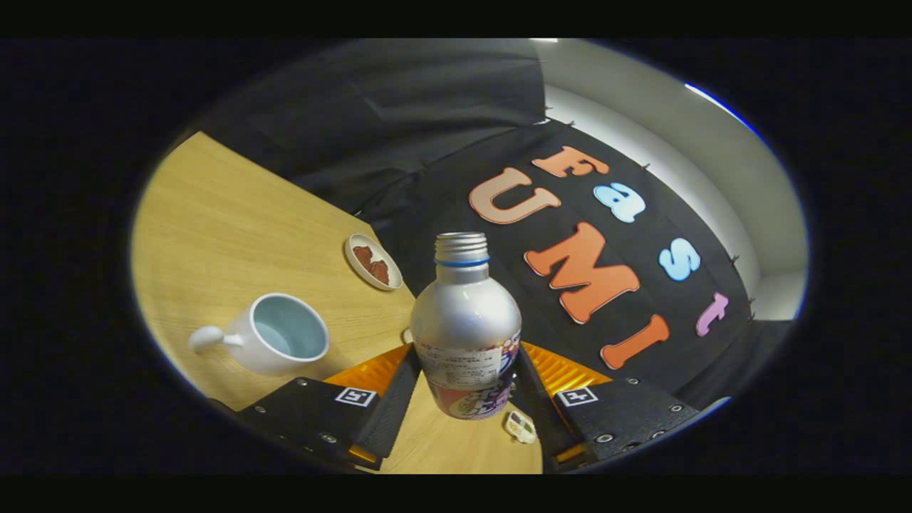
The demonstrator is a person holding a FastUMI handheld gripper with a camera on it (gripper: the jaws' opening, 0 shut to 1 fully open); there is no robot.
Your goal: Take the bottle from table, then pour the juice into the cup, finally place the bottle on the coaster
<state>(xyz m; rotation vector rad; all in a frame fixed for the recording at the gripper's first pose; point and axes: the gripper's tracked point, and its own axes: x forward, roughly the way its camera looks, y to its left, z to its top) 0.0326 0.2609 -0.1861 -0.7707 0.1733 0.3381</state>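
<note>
Now the gripper (467,388) clamps the upright bottle (467,328), neck up.

Your camera rides on the gripper (467,388), looking forward along its fingers, tilted sideways, close behind the bottle (467,328). Beyond it you see the table (228,228) and booth wall; height seems raised, hard to judge.

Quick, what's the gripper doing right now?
Gripper: shut on the bottle, one finger pressing each side.
</note>
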